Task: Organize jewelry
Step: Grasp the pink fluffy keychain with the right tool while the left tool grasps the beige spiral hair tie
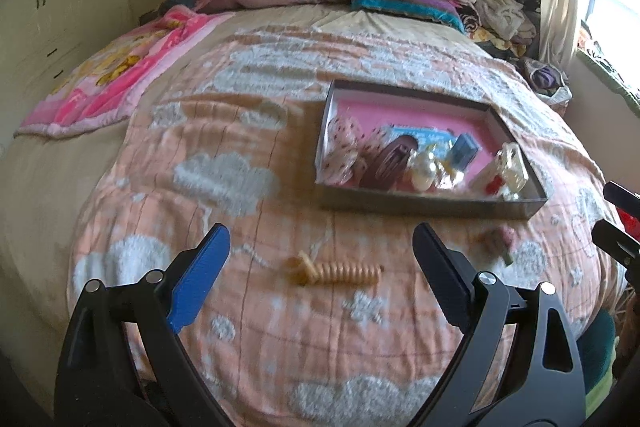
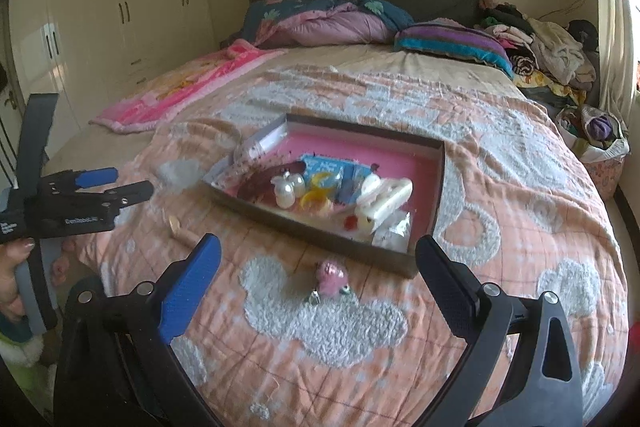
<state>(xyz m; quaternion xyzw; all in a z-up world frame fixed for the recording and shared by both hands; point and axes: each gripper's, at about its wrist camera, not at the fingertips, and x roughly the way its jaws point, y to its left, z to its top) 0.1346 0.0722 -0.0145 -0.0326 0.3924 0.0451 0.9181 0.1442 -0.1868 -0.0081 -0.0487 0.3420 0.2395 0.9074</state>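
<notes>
Grippers, both wide open and empty: we see the left gripper above a yellow coil tie, the right gripper above a pink charm. Farther off on the quilt lies the jewelry tray.
</notes>
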